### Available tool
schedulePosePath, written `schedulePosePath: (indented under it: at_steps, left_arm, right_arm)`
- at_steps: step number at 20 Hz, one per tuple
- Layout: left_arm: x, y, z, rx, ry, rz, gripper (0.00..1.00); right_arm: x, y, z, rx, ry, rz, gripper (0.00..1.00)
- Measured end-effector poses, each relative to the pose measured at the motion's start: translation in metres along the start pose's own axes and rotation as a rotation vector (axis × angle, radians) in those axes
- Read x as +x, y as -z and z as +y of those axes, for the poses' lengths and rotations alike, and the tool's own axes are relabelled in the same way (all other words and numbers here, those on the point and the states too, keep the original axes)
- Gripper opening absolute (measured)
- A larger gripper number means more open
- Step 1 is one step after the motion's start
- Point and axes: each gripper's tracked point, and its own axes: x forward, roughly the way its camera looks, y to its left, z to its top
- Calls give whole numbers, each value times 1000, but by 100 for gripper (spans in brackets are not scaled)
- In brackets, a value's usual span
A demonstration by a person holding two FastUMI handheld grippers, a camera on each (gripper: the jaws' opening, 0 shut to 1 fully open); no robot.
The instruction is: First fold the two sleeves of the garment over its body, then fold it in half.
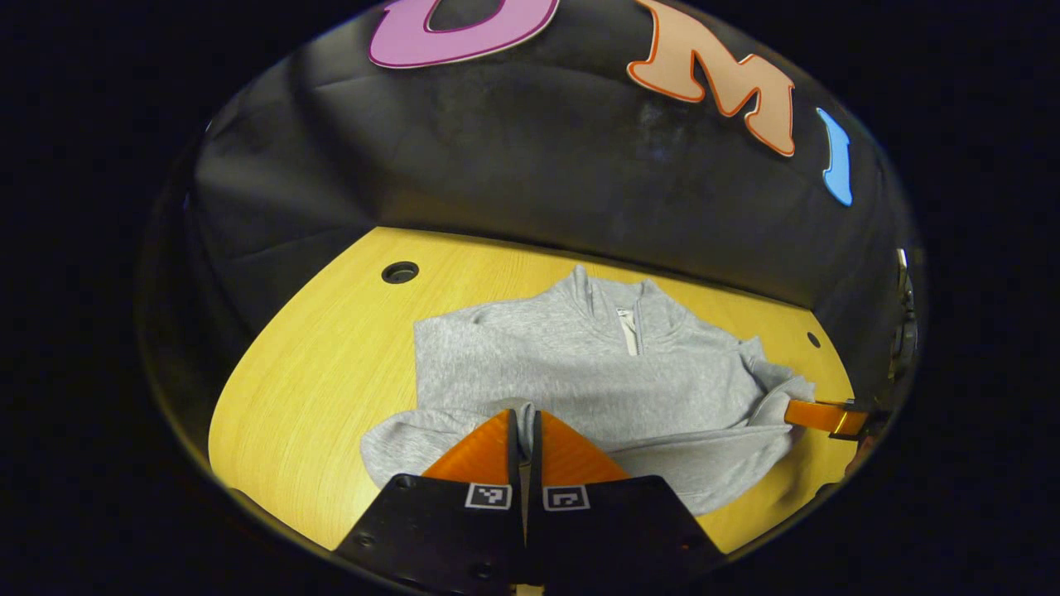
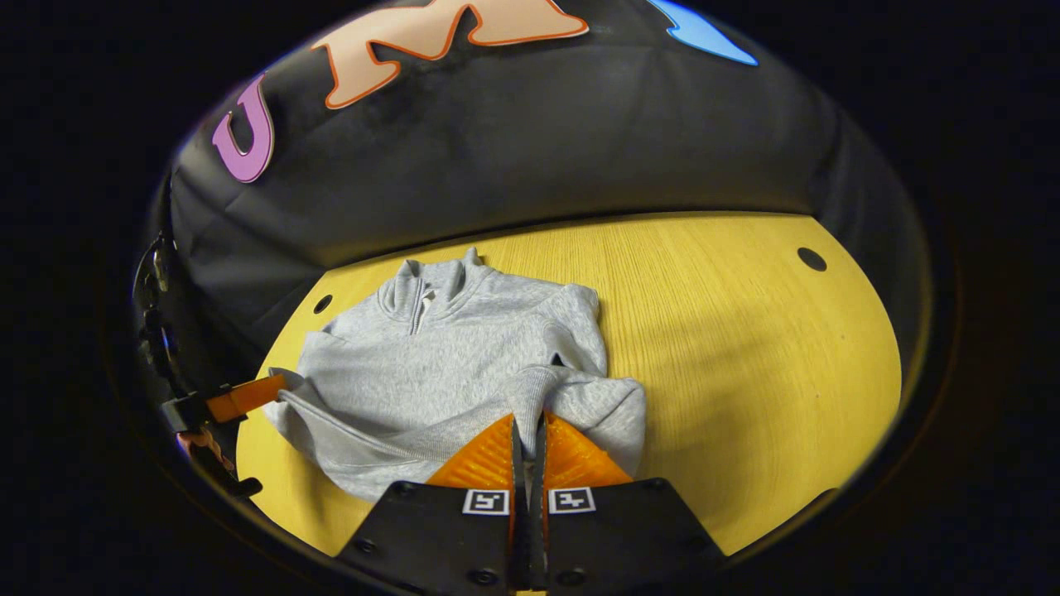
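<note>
Grey fleece, one garment with a short zip at its collar, lies spread on the yellow wood-grain desk, its collar toward the black cloth wall.

In the left gripper view, the left claw sits low over the near edge of the garment, pointing forward along the desk toward the collar. Its two fingers are pressed together with a fold of grey fabric pinched between them, so it is clenched on the garment at the hem or a sleeve end; which of the two I cannot tell. A rounded lobe of cloth bulges out to the left of the fingers.

In the right gripper view, the right claw has the same low, forward pose at the near edge of the garment, and its two fingers are likewise closed on a bunched ridge of fabric that rises between them. A sleeve end is heaped just to the right of the fingers.

Each view also catches the other claw farther off, at the side edge of the garment: the right claw at the right rim of the left gripper view, the left claw at the left rim of the right gripper view, each touching the cloth.

Counted: one garment, two claws, one desk. Three round holes show in the desk top, a larger one and a small one in the left gripper view, and one more in the right gripper view.
</note>
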Motion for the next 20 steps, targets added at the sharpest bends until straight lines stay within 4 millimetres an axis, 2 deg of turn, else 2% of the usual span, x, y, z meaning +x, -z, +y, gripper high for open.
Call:
schedulePosePath:
  at_steps: [1,4,5,7,8,9,10,13,14,15,16,17,18,20]
  left_arm:
    - [4,3,-1,-4,0,9,0]
    - [10,9,0,0,-4,25,1]
    - [13,7,2,2,-16,20,6]
    - [12,5,1,-20,-10,3,14]
    - [10,3,1,-38,-1,-7,19]
    - [8,2,-1,-55,8,-19,30]
    - [5,-2,0,-66,10,-31,37]
    - [-9,-22,14,-49,-58,-106,85]
    - [-20,-33,18,-37,-76,-141,90]
    - [-24,-43,20,-28,-84,-176,92]
    - [-33,-54,21,-16,-88,-213,94]
    - [-40,-62,21,-2,-91,-238,96]
    - [-49,-67,21,10,-92,-257,94]
    - [-69,-77,20,26,-91,-286,94]
  right_arm:
    - [4,1,1,24,-16,11,4]
    - [1,-2,4,77,-70,16,17]
    - [1,-3,4,80,-79,14,19]
    - [-2,-8,5,55,-71,-13,29]
    - [-4,-13,6,39,-66,-37,38]
    - [-8,-18,9,31,-70,-63,42]
    - [-13,-25,13,28,-76,-92,61]
    - [-21,-53,14,25,-74,-204,88]
    - [-27,-64,11,21,-60,-247,99]
    - [-35,-73,9,21,-48,-285,99]
    - [-42,-81,10,23,-46,-317,94]
    - [-49,-85,10,26,-45,-339,98]
    - [-58,-89,10,25,-48,-353,98]
    - [-76,-91,12,4,-48,-372,98]
